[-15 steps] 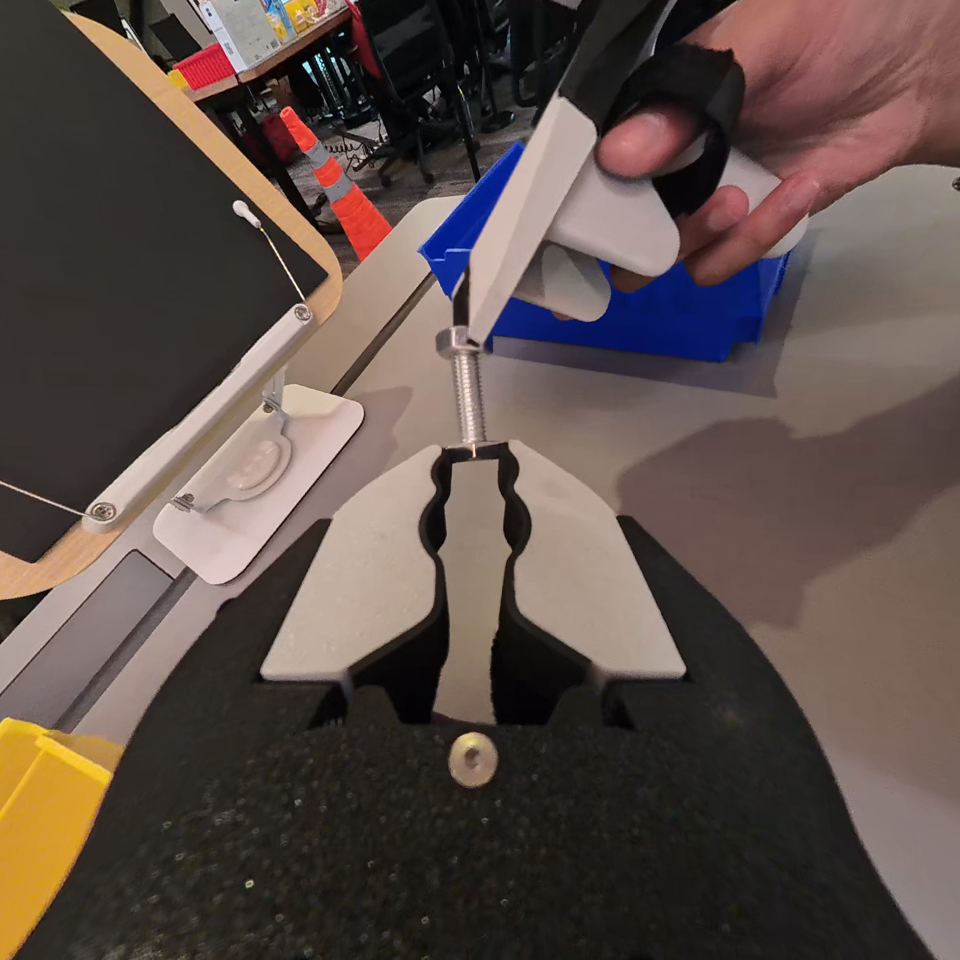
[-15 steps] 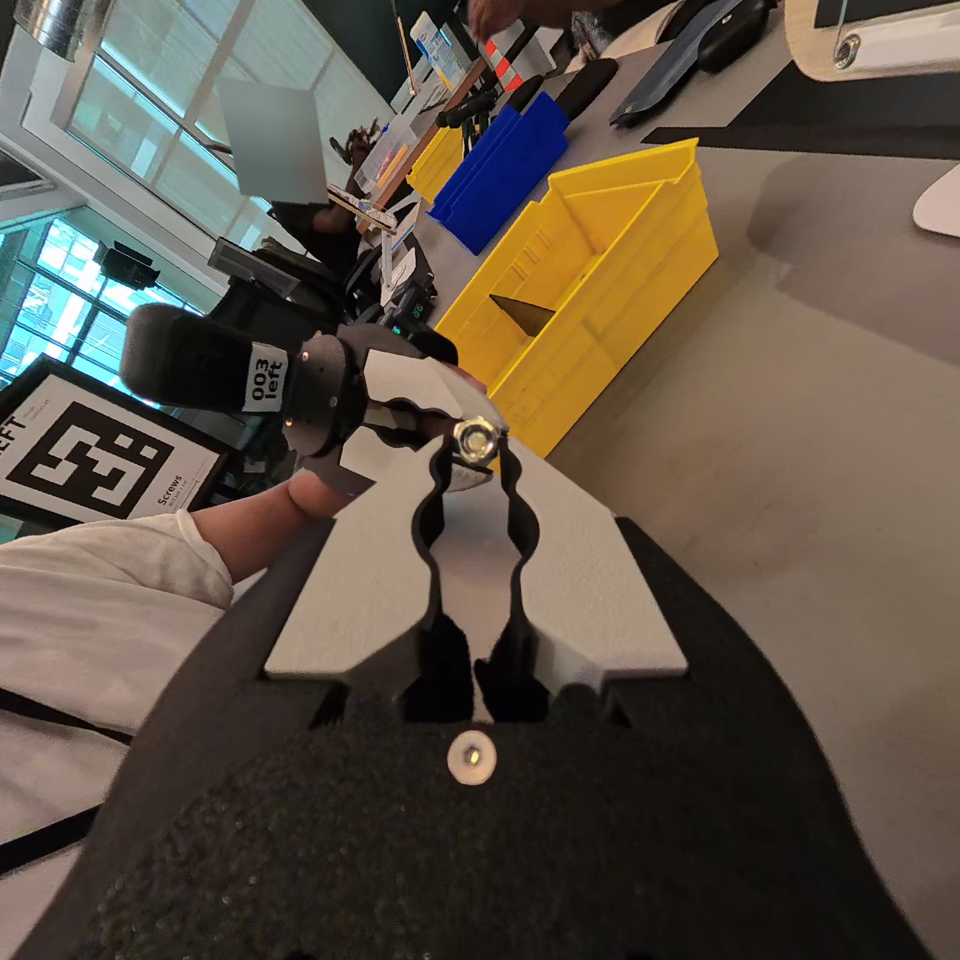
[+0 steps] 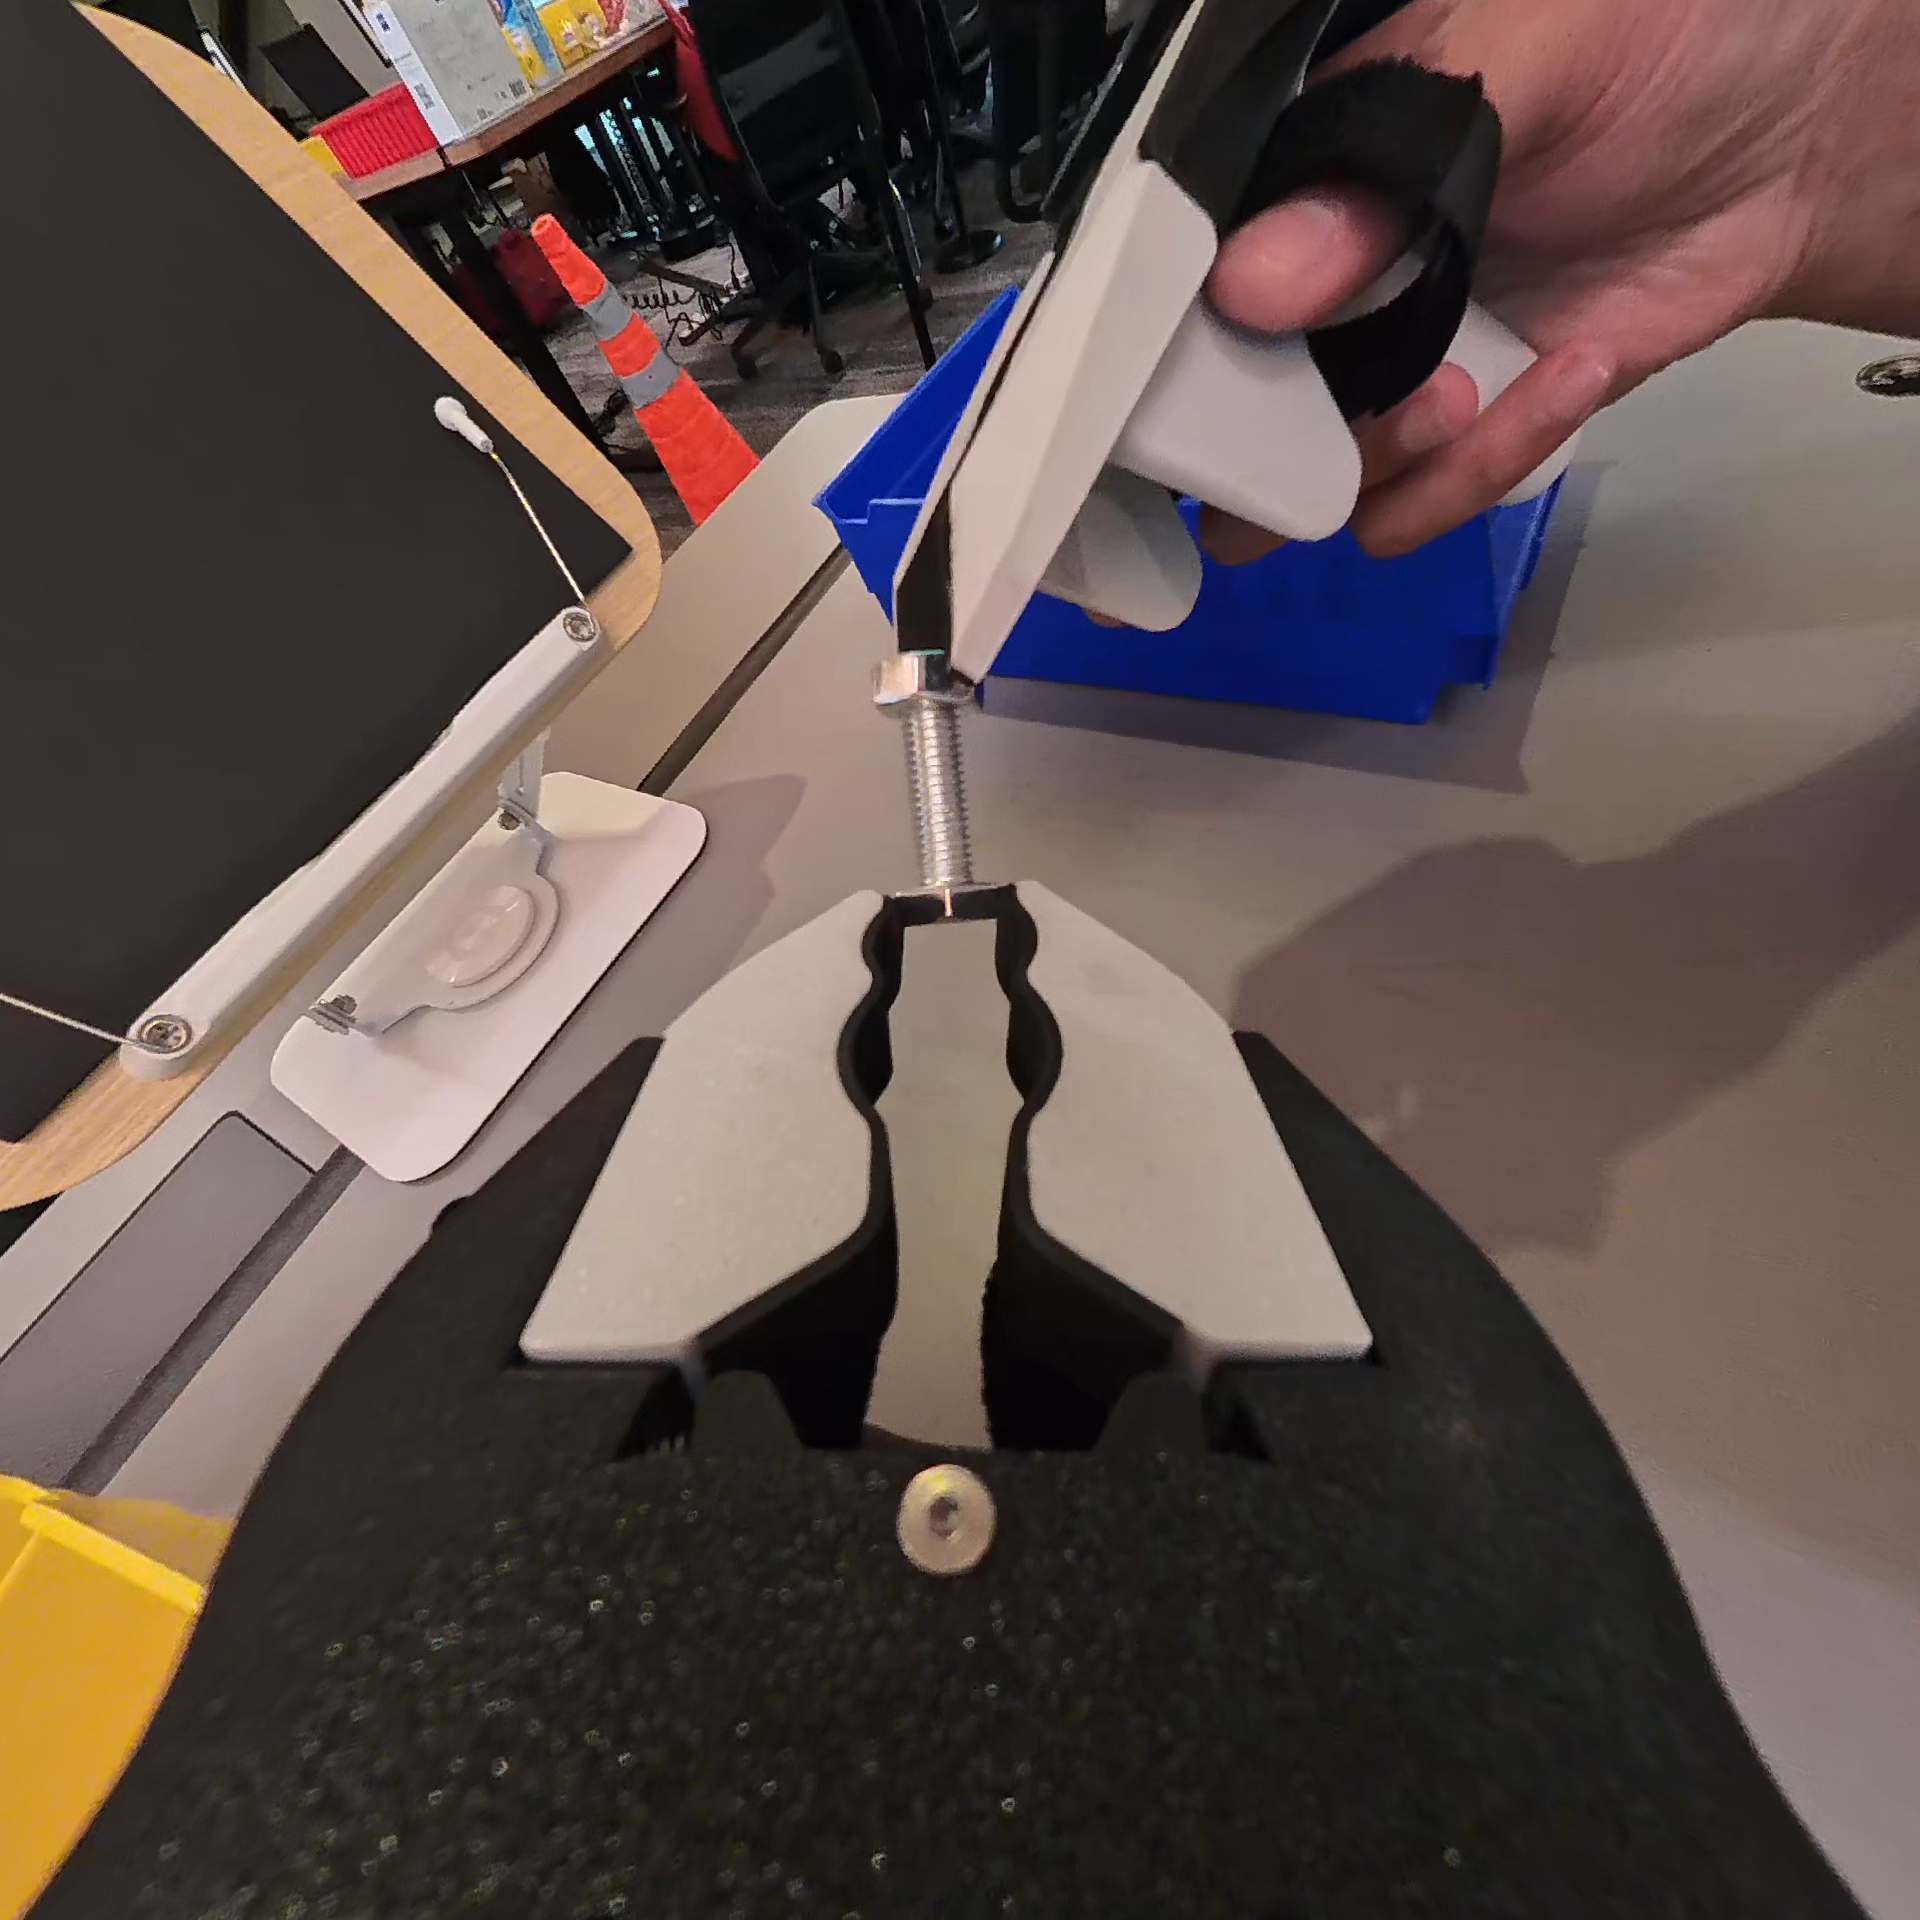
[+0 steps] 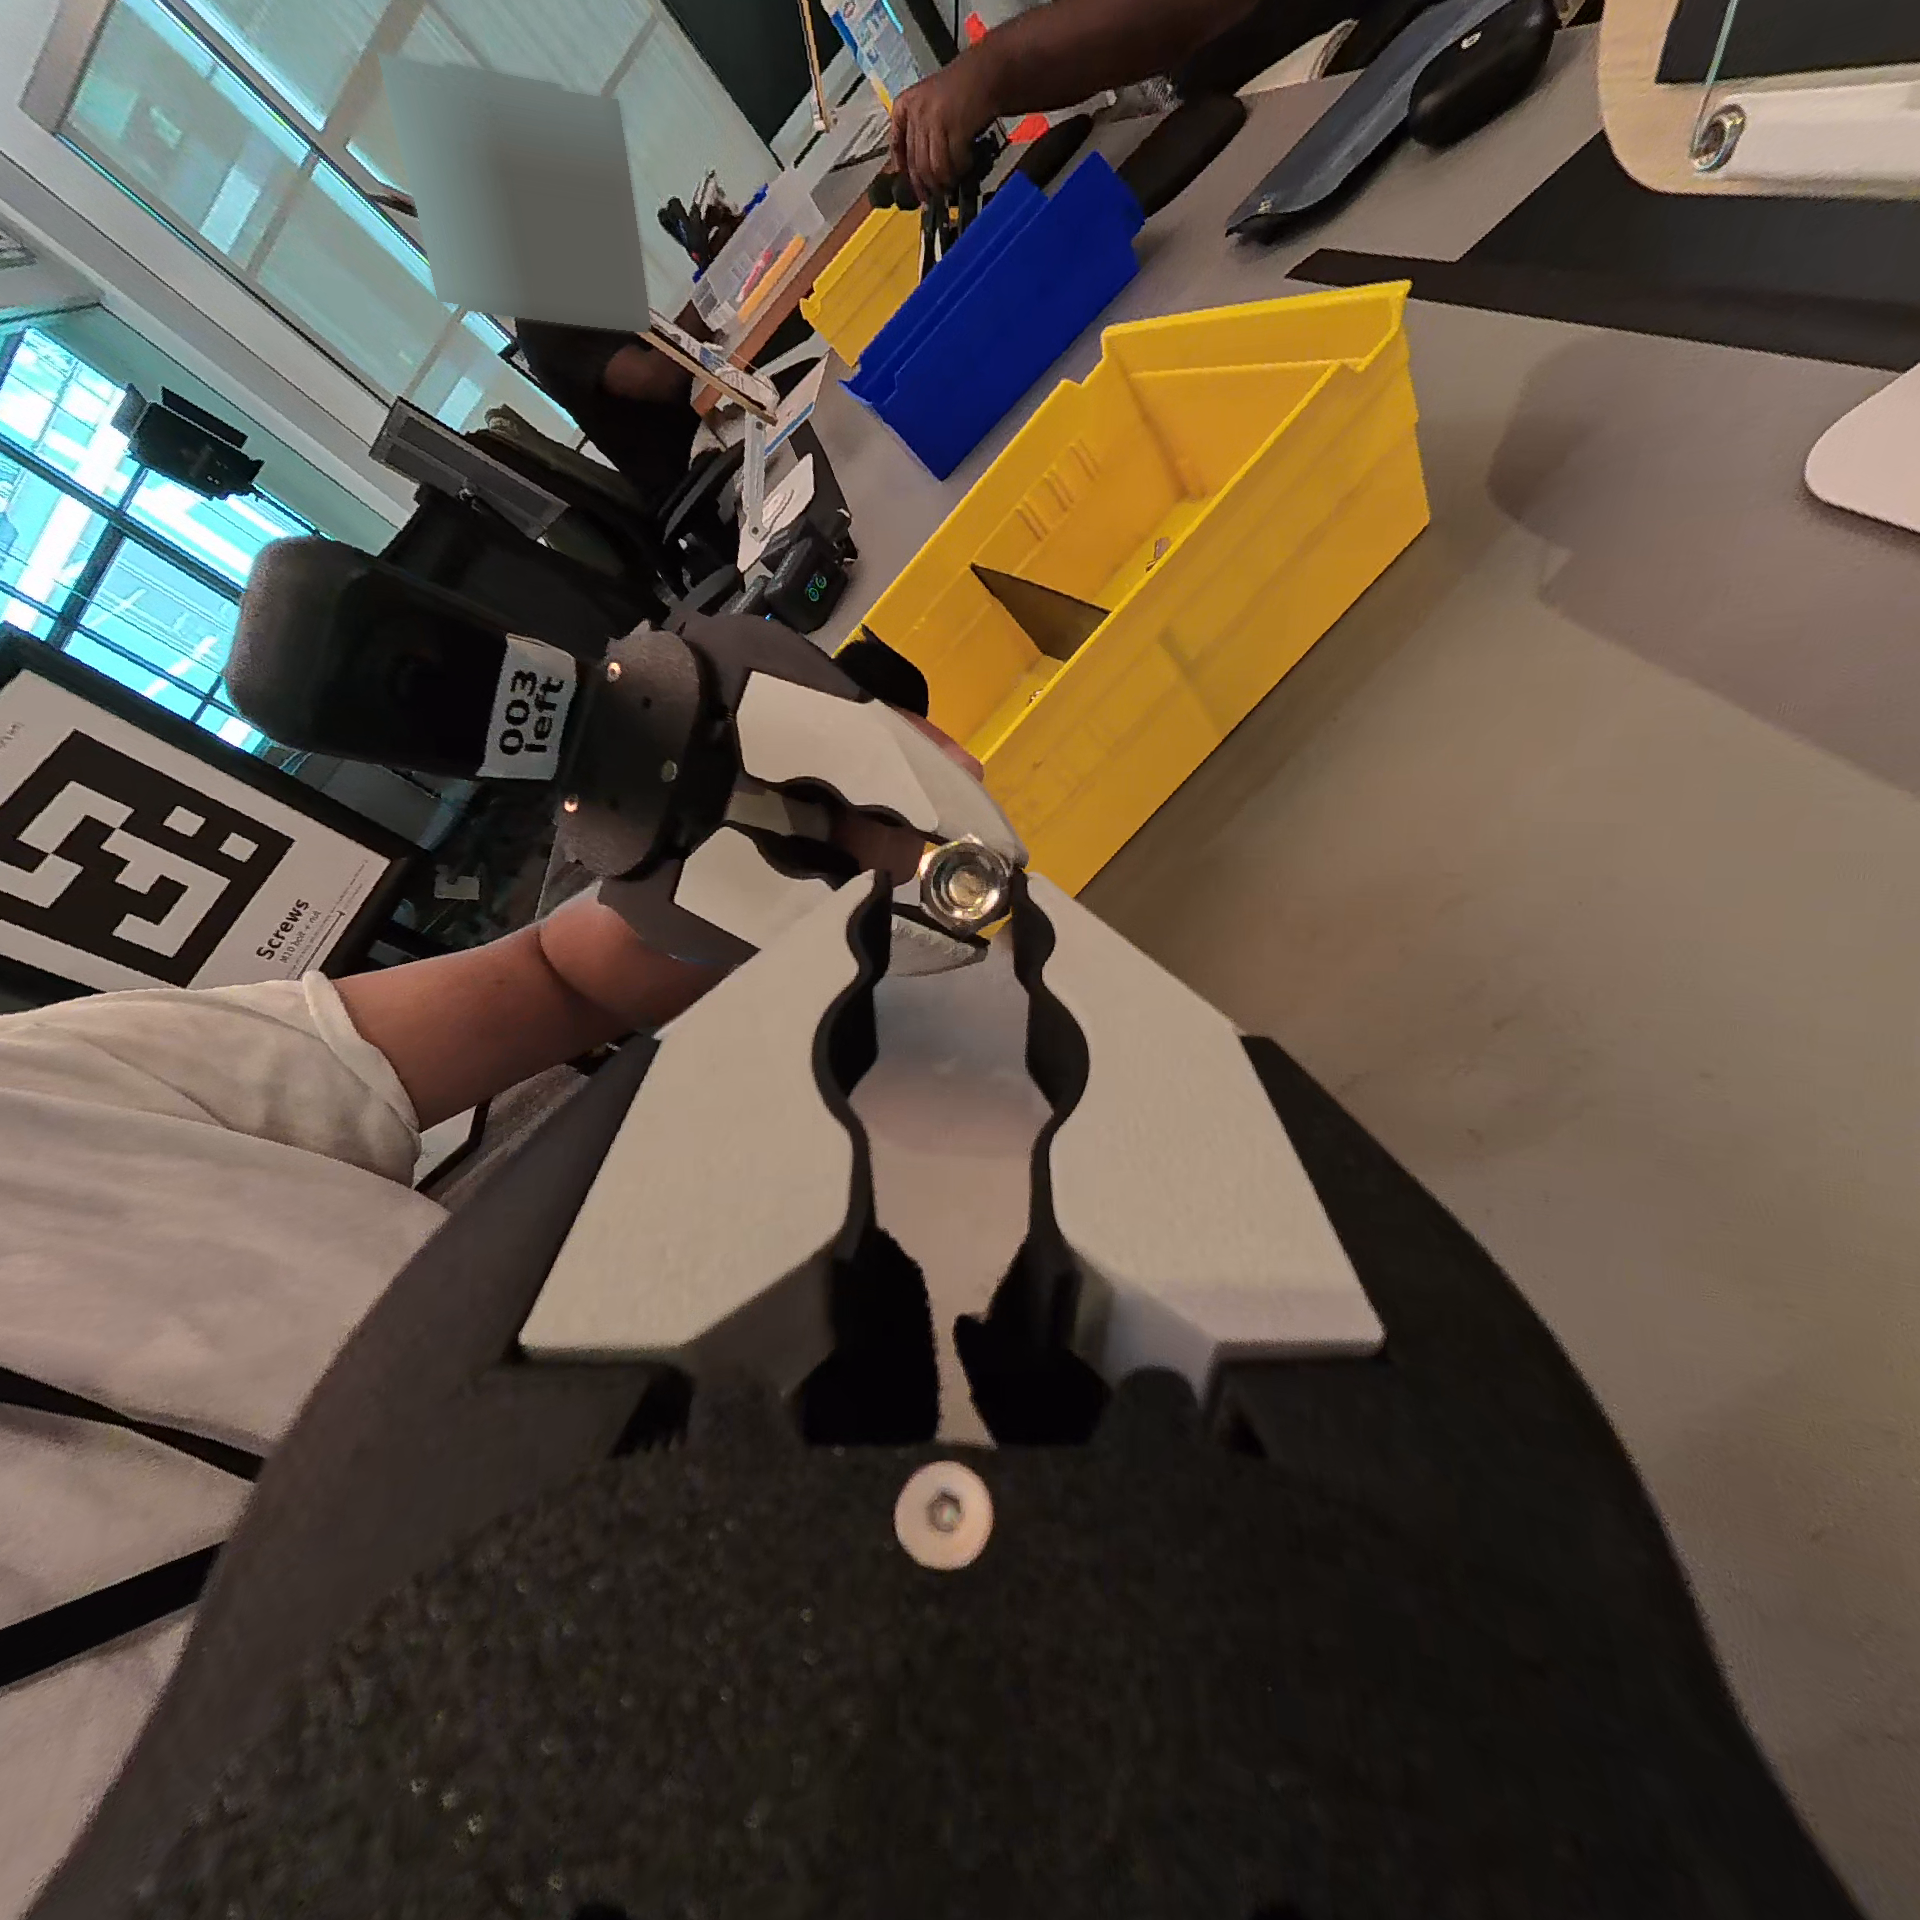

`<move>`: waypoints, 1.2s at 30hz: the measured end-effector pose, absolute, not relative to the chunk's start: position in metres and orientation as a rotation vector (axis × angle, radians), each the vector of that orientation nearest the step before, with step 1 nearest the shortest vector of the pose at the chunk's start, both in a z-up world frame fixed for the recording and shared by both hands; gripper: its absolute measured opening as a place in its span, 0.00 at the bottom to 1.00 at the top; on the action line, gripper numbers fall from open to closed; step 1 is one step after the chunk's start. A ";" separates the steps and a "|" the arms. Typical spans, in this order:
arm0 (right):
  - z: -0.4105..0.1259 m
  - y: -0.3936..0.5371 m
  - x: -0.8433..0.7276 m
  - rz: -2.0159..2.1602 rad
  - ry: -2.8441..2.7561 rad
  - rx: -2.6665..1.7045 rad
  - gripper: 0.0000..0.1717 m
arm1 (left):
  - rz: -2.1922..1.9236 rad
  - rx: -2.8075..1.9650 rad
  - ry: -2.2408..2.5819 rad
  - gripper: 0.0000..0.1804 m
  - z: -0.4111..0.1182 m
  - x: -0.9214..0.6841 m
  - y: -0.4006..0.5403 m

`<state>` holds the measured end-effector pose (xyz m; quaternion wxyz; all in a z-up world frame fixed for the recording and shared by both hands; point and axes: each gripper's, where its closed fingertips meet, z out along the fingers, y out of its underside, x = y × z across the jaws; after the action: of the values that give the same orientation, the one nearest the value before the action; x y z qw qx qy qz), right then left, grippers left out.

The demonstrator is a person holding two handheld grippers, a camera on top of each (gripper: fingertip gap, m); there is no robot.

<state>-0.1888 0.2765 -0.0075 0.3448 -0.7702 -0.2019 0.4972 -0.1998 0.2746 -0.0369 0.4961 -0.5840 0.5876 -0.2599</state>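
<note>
— How many of each?

— One silver bolt [image 3: 938, 790] and one hex nut [image 4: 966, 883] on its far end, held up above the grey tabletop [image 3: 1351, 831]. Two grippers, each in a person's hand [image 3: 1662, 208]. The left wrist view shows one blue bin [image 3: 1299, 644] behind the bolt, the corner of one yellow bin at the lower left, and one orange cone [image 3: 665, 384] on the floor beyond. The right wrist view shows two yellow bins, the nearer one [image 4: 1195, 540] just behind the nut, and one blue bin farther back.

— And the left gripper [image 3: 951, 914]?

— Its jaws stand a narrow way apart, clamped on the bolt's hex head. The head spans the gap between both black pads, and the threaded shank points straight away from the fingertips.

— The right gripper [image 4: 951, 894]?

— It comes in from above, tips at the nut. The nut sits between its jaws, which stand a little wider than the nut. The pad on the right of that view touches the nut's edge; on the other side a sliver of gap shows between pad and nut, so it is not pinched.

— Anything else close by?

— A black panel on a wooden board, on a white stand [image 3: 488, 977], to the left of the bolt.
</note>
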 end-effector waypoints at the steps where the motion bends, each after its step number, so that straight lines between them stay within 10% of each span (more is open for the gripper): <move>1: -0.008 0.276 -0.189 1.289 -0.530 -2.002 0.13 | -0.632 -1.415 1.424 0.10 -0.037 -0.200 0.274; 36: 0.009 0.268 -0.192 1.196 -0.593 -1.743 0.27 | -0.897 -1.405 1.242 0.09 -0.013 -0.214 0.270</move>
<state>-0.1920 0.2685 0.0093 0.4558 -0.7067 -0.2403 0.4848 -0.2135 0.2700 -0.0126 0.5068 -0.5825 0.5151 -0.3722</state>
